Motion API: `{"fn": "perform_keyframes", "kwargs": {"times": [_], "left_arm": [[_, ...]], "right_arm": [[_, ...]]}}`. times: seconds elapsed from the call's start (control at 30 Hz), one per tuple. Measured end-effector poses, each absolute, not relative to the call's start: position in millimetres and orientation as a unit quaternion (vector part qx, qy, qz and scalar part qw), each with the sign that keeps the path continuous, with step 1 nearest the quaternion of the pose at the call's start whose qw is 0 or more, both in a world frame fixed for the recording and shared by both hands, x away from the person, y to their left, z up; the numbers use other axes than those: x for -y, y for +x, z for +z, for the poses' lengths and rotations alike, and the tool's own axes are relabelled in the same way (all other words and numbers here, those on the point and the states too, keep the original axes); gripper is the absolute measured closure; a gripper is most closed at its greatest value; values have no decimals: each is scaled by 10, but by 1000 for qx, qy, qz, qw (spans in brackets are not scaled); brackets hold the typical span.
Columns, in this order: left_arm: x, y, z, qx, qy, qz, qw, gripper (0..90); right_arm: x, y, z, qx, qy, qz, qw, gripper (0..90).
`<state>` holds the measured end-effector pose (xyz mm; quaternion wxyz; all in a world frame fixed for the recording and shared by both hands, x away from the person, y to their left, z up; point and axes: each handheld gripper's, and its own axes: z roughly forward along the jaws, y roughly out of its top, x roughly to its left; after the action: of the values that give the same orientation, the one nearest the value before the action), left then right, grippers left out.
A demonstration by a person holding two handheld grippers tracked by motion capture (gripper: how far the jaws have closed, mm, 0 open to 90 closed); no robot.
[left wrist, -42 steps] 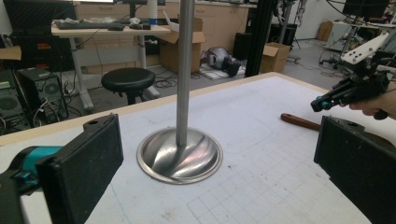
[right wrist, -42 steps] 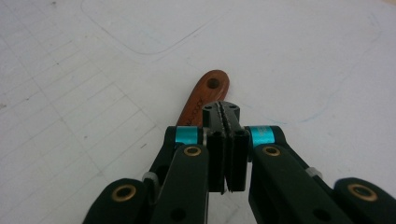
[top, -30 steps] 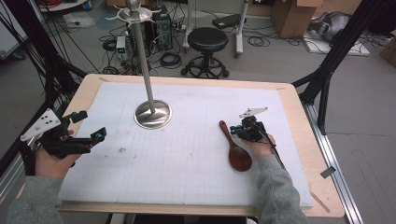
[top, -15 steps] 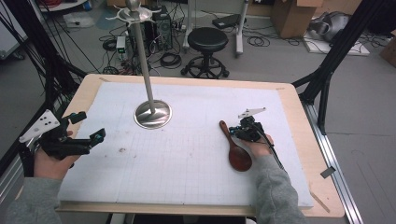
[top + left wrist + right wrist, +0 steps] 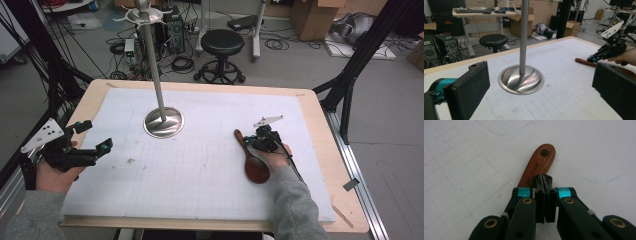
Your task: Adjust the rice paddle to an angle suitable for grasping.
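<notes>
The right gripper (image 5: pixel 543 182) has its jaws pressed together, empty, directly over the handle of the wooden spoon (image 5: pixel 537 167), which lies flat on the white gridded mat (image 5: pixel 200 170) at the table's right side, bowl toward the person. Whether the tips touch the handle I cannot tell. The left gripper (image 5: pixel 90 137) waits spread wide at the mat's left edge, facing the steel hook stand (image 5: pixel 162 120). Closed jaws pushed down would likely skid off or shove the spoon; they must open first.
</notes>
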<state>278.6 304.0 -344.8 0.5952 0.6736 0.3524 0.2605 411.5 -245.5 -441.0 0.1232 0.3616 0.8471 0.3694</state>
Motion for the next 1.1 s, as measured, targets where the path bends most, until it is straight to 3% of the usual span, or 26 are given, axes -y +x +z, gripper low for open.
{"fn": "perform_keyframes", "kwargs": {"times": [1.1], "left_arm": [[-3021, 2731, -3431, -329, 684, 248, 602, 17]], "right_arm": [[2248, 4012, -4404, -878, 284, 376, 91, 895]]}}
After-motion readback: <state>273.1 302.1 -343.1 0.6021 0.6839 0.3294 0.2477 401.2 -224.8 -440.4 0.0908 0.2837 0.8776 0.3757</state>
